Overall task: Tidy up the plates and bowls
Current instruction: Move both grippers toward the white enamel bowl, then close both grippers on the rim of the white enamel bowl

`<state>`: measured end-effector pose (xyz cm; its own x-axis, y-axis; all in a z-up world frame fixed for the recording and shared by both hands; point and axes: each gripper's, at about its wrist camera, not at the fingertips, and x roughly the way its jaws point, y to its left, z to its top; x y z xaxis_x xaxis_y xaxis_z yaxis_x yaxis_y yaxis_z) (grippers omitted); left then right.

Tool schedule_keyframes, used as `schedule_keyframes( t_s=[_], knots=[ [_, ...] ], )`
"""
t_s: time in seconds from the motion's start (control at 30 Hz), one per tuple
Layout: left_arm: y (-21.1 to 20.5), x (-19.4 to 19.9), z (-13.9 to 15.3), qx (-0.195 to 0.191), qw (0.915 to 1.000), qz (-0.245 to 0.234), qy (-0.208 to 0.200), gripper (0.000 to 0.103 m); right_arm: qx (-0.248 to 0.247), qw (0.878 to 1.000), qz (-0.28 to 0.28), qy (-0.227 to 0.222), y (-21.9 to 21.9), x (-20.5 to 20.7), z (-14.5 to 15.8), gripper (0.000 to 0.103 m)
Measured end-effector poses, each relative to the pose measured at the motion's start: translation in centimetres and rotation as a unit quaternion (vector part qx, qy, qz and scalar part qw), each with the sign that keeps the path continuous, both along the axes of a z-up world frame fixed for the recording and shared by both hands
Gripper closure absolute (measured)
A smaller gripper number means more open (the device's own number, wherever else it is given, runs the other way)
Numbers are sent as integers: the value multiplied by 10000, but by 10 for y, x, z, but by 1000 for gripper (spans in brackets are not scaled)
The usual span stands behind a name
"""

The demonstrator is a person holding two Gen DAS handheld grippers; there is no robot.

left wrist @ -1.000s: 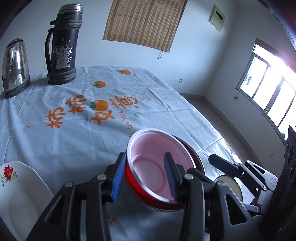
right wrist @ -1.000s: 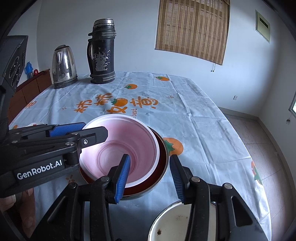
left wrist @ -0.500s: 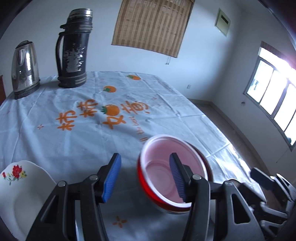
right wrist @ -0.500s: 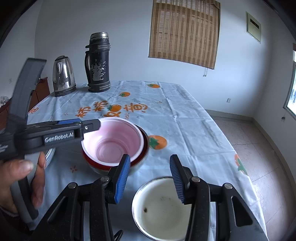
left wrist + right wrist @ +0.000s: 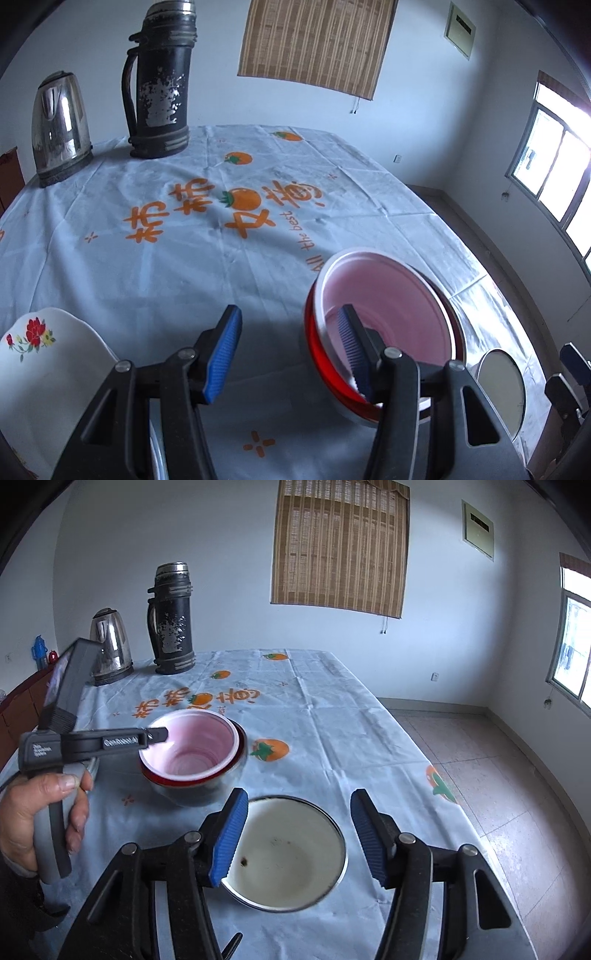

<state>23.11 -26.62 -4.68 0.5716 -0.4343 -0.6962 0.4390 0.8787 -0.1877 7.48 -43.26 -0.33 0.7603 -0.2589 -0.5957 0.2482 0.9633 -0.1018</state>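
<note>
Surface (image 5: 155, 273) with the printed cloth carries everything; thermos (image 5: 160, 81) and kettle (image 5: 61, 123) sit at the far end, out of play.

Flowered plate (image 5: 44, 354) is at my near left, partly under the left gripper body, untouched.

Bowl stack (image 5: 192, 753): pink bowl (image 5: 384, 306) nested in the red bowl (image 5: 325, 365), both in a steel bowl (image 5: 207, 792). A second ago my left gripper (image 5: 288, 354) was clamped on the pink rim; now it's released, jaws wide, pulled back left, right pad just over the rim. So the pink bowl is placed and the stack stands on its own.

White bowl (image 5: 288, 849) sits just beside the stack, near edge of the surface. My right gripper (image 5: 299, 834) has backed off the stack and hangs over it, open, pads either side of the rim, not gripping.

My read: stacking step done; the white bowl is the likely next pick, then the plate. Rim is thin and smooth, so a slip looks like the risk.
</note>
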Motion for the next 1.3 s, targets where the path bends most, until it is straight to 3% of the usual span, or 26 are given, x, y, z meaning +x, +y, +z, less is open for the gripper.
schedule_keyframes(
  t_s=[0.27, 0.53, 0.8, 1.0, 1.2, 1.3],
  knots=[
    [-2, -2, -2, 332, 9989, 160, -285, 47, 132, 9994, -290, 94, -24, -17, -11, 43],
    [-2, -10, 8, 69, 9992, 66, -399, 47, 154, 9992, -357, 115, -31, -26, -14, 43],
    [-26, -59, 26, -268, 9956, -671, -590, 47, 352, 9988, -316, 138, -38, -27, -20, 43],
    [-52, -98, 18, -161, 9884, -1376, -622, 47, 454, 9985, -259, 189, -39, -24, -26, 44],
    [-69, -119, 1, 4, 9810, -1872, -501, 47, 630, 9974, -201, 304, -42, -19, -36, 62],
    [-71, -118, -7, -12, 9806, -1937, -310, 47, 696, 9969, -180, 319, -43, -18, -40, 63]
  ],
)
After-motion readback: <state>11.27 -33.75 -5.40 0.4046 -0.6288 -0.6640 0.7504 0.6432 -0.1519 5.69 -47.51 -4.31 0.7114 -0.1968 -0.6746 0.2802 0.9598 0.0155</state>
